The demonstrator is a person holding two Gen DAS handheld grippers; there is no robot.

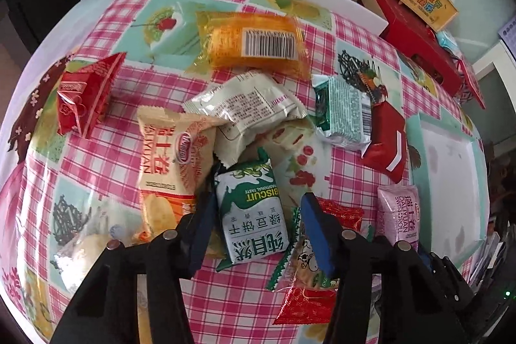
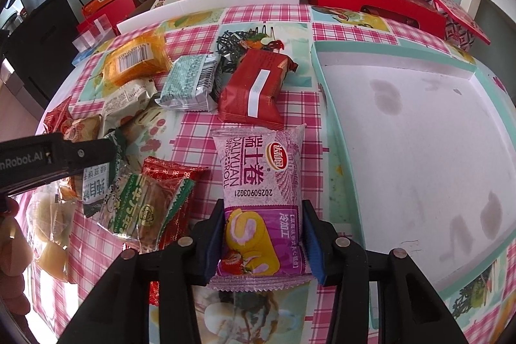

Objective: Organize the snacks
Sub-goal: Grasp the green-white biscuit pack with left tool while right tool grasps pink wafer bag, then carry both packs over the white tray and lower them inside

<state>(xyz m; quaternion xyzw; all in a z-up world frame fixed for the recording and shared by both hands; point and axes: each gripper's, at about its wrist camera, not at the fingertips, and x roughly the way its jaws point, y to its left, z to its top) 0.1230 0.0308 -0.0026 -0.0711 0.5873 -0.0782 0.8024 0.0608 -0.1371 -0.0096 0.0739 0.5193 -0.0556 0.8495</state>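
Purple foil of the Swiss roll packet (image 2: 261, 199) sits between my right tongs (image 2: 262, 242), pads at its sides near the tray (image 2: 325, 105); whether they grip it I cannot tell. My left tongs (image 1: 258, 228) gape around the green biscuit packet (image 1: 250, 211) on the surface (image 1: 225, 305). Both look light, crinkly, slippery, so I'd pinch mid-body.

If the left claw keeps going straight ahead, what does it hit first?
Probably the green-and-white biscuit packet, already lying between the open left claw fingers; past it sits the white crinkled snack wrapper. Depth is uncertain.
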